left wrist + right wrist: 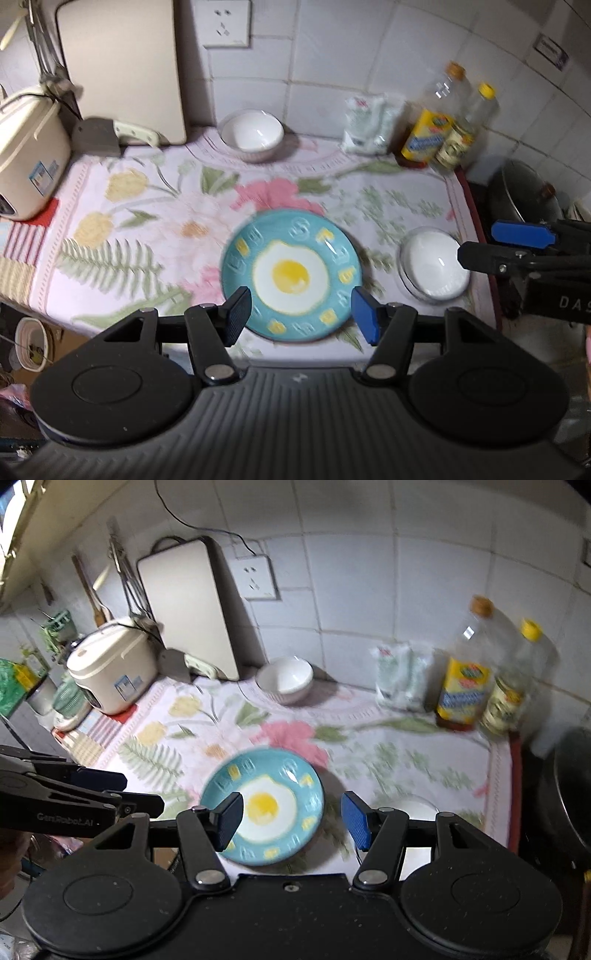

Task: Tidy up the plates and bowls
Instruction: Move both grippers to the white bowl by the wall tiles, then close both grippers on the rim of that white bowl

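Note:
A teal plate (291,275) with a fried-egg picture lies on the floral cloth (147,206) near the counter's front edge. My left gripper (301,315) hovers above its near rim, open, with nothing between its fingers. From the right wrist view the same plate (264,805) shows between the fingers of my right gripper (291,821), which is also open, empty and raised. A white bowl (253,134) stands upright at the back by the wall. A second white bowl (434,264) with a clear rim sits right of the plate. My right gripper (495,245) is above it.
A rice cooker (29,162) stands at the left and a cutting board (122,66) leans on the wall with a cleaver (110,134) at its foot. Two oil bottles (432,125) and a white bag (369,122) line the back right. A dark pot (524,199) sits beyond the cloth's right edge.

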`<state>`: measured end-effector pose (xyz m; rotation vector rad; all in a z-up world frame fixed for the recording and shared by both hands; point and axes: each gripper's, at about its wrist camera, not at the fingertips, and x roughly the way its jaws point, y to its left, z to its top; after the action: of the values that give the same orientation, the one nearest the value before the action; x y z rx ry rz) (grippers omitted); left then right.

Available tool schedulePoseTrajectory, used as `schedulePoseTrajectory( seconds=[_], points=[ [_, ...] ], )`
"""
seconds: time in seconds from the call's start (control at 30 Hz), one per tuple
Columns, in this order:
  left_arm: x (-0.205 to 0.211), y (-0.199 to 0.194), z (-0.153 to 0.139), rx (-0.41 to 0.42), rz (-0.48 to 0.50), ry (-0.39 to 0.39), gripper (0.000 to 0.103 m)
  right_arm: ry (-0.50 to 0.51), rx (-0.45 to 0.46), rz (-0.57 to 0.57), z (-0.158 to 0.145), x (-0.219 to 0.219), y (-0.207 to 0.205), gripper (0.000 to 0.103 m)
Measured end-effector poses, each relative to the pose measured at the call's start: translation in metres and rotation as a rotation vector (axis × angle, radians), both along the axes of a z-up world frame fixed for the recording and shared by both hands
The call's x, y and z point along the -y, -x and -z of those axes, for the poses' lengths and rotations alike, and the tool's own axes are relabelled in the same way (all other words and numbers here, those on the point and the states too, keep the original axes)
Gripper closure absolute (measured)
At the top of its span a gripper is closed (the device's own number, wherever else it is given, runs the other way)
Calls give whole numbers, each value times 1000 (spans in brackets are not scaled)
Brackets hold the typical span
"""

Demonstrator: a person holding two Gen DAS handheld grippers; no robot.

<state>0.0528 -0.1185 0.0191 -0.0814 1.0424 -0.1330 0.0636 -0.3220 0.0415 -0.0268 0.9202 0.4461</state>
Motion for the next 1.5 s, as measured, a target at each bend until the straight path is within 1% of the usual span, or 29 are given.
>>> schedulePoseTrajectory(
  seconds=[0.2, 0.37, 0.43, 0.5, 0.57, 0.67, 0.77, 0.87, 1.0, 1.03, 1.17, 1.2, 1.33, 1.43, 1.5],
  points=[
    [-23, -41, 2, 33, -31, -22, 44, -58, 5, -25, 6, -23, -53, 39],
    [-44, -72, 8, 59, -73, 5, 44, -84, 2, -51, 19, -40, -98, 39],
    [-50, -86, 13, 77, -88, 3, 44, -93, 6, -60, 25, -45, -114, 39],
    [-55, -99, 19, 93, -111, 2, 44, -109, 6, -63, 35, -49, -133, 39],
    [-61, -113, 26, 117, -134, 21, 44, -114, 2, -57, 45, -53, -150, 39],
    [-67, -133, 40, 151, -166, 50, 44, -122, 25, -61, 58, -61, -173, 39],
    [-71, -153, 55, 161, -189, 76, 44, -120, 38, -65, 74, -69, -195, 39],
    [-73, -170, 69, 177, -211, 84, 44, -123, 21, -67, 92, -76, -219, 40],
    [-77, -198, 90, 174, -254, 108, 44, -127, -12, -56, 117, -83, -248, 42],
    [-78, -205, 96, 170, -258, 110, 45, -126, -24, -59, 124, -86, -255, 45],
    [-78, -230, 121, 173, -277, 96, 46, -117, -61, -60, 153, -96, -280, 48],
    [-79, -236, 128, 166, -285, 95, 46, -116, -74, -59, 159, -98, -285, 51],
    [-84, -260, 150, 128, -318, 128, 46, -102, -114, -38, 182, -106, -301, 53],
    [-81, -272, 161, 117, -307, 101, 46, -93, -139, -20, 193, -109, -309, 53],
    [-81, -279, 169, 94, -301, 95, 48, -98, -154, -9, 199, -111, -314, 53]
  ],
)
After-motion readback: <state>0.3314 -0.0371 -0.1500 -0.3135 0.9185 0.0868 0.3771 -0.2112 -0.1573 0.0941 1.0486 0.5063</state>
